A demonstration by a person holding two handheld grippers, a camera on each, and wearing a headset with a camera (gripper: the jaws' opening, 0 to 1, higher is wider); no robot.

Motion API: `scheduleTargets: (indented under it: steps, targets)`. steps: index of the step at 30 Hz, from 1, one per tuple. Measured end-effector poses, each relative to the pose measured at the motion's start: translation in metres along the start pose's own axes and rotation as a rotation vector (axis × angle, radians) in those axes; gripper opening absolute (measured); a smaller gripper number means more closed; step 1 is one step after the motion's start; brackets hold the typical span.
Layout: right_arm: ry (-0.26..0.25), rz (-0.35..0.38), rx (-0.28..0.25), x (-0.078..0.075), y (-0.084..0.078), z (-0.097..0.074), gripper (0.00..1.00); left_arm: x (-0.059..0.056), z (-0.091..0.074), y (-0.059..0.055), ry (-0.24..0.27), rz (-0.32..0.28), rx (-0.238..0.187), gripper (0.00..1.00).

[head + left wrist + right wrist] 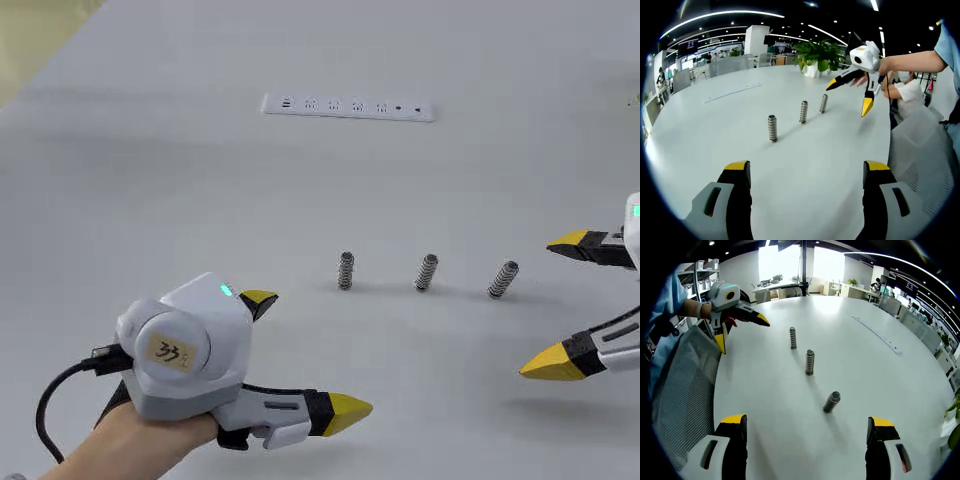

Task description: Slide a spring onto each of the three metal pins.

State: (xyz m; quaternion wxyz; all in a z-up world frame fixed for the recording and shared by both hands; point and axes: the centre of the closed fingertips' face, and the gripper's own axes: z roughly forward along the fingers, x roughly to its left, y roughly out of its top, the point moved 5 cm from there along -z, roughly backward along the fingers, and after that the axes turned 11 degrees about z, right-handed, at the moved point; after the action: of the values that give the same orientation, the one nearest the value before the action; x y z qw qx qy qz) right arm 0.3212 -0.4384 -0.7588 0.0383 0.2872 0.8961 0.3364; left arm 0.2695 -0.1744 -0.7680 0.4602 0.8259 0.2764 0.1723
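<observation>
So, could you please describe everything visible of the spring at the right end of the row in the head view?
The spring is a short, closely wound coil of grey metal. It stands on the white table with its top tilted to the right. Its base rests on the table and nothing else touches it. Any pin inside is hidden.
</observation>
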Motion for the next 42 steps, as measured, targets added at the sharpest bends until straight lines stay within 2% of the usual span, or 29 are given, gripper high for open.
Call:
scheduleTargets:
  steps: [14,20,24,26,28,34,36,40,42]
  targets:
    - [-0.042,0.091,-0.089,0.025,-0.024,-0.026,0.99,0.005,-0.012,0.003,0.042,-0.006,-0.002,0.92]
    - [-0.055,0.138,-0.144,0.039,-0.031,-0.035,0.99,0.007,-0.018,0.006,0.070,-0.018,-0.001,0.91]
    - [-0.057,0.146,-0.162,0.047,-0.029,-0.036,0.99,0.003,-0.022,0.008,0.094,-0.025,-0.016,0.91]
    - [-0.070,0.152,-0.203,0.050,-0.025,-0.037,0.99,0.000,-0.024,0.008,0.104,-0.035,-0.022,0.91]
    - [-0.071,0.188,-0.249,0.055,-0.023,-0.038,0.99,-0.001,-0.024,0.006,0.102,-0.018,-0.008,0.91]
    - [-0.062,0.222,-0.251,0.065,-0.037,-0.035,0.99,0.000,-0.025,0.004,0.129,-0.033,0.007,0.91]
    - [-0.063,0.239,-0.262,0.066,-0.040,-0.036,0.99,0.001,-0.026,0.005,0.143,-0.040,-0.002,0.91]
    - [-0.081,0.276,-0.290,0.066,-0.045,-0.036,0.99,0.002,-0.026,0.004,0.176,-0.076,0.002,0.91]
    - [-0.092,0.294,-0.302,0.067,-0.048,-0.034,0.99,0.000,-0.025,0.004,0.185,-0.074,0.006,0.91]
